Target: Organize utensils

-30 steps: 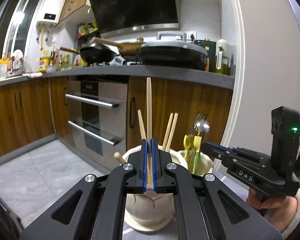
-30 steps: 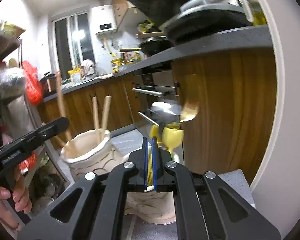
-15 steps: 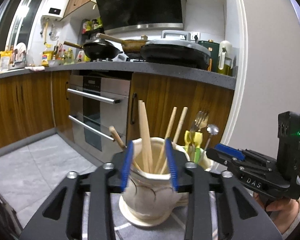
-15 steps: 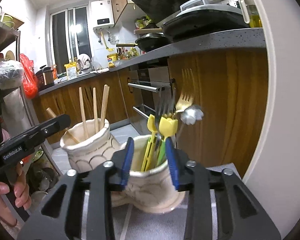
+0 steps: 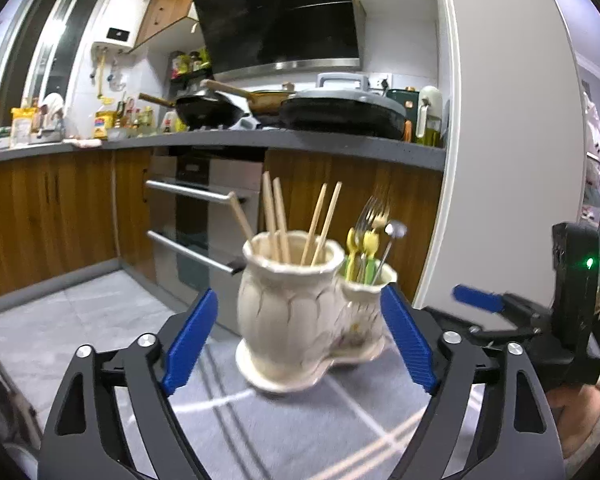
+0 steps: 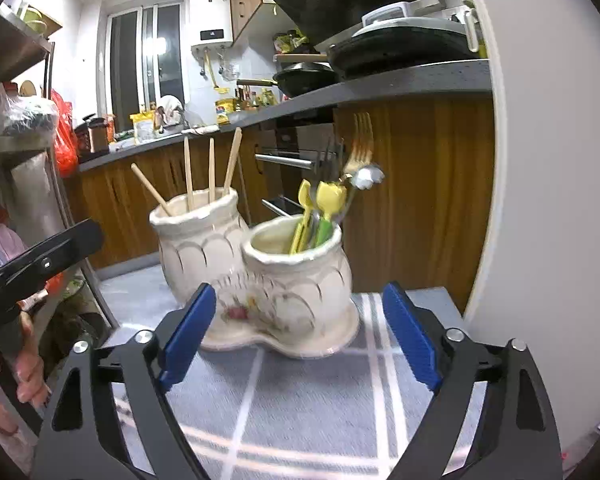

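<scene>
Both my fingers [image 5: 298, 340] [image 6: 298, 340] opening, nothing between them; cream ceramic double-pot utensil holder [image 5: 300, 312] dead ahead, chopsticks [image 5: 276, 220] upright nearer my left gripper.

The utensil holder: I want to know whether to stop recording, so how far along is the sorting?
Looks nearly done: chopsticks stand in the taller pot, and forks and spoons in the shorter pot. Nothing is in hand; the left gripper and right gripper have empty jaws, still opening. No loose utensils show on the cloth.
</scene>
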